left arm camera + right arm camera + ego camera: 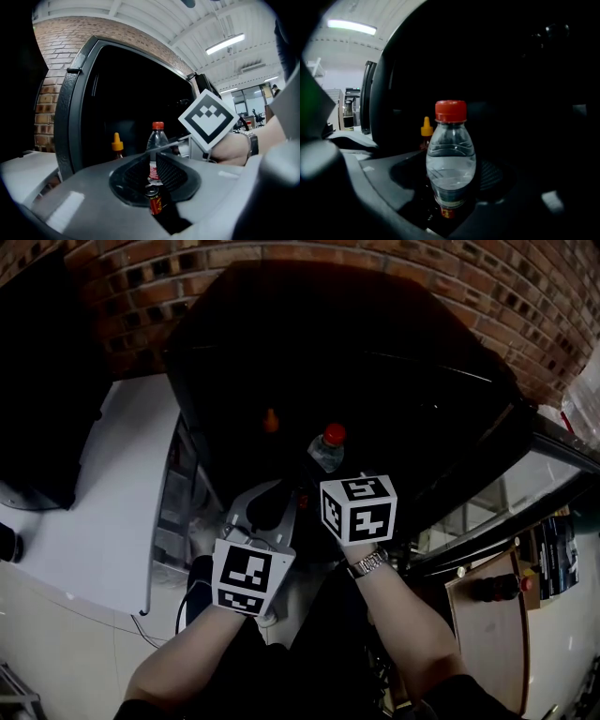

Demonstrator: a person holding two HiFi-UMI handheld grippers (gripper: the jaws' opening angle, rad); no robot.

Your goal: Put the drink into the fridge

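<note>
The right tool [451,176] is grasping a clear plastic water bottle with a red cap [451,154] around its lower body, pads on either side; the bottle stands upright, raised before the dark mouth of a black fridge [136,93]. Whether it has crossed the threshold I cannot tell. The left tool [153,164] is just beside it, clenched on nothing, only a thin slit between its pads; low through that slit shows a small red can with gold print [155,202], though where it stands I cannot tell. Beyond, a brown sauce bottle with a yellow nozzle cap [116,145] stands in the fridge's dark opening; a red brick wall [47,103] rises behind.
</note>
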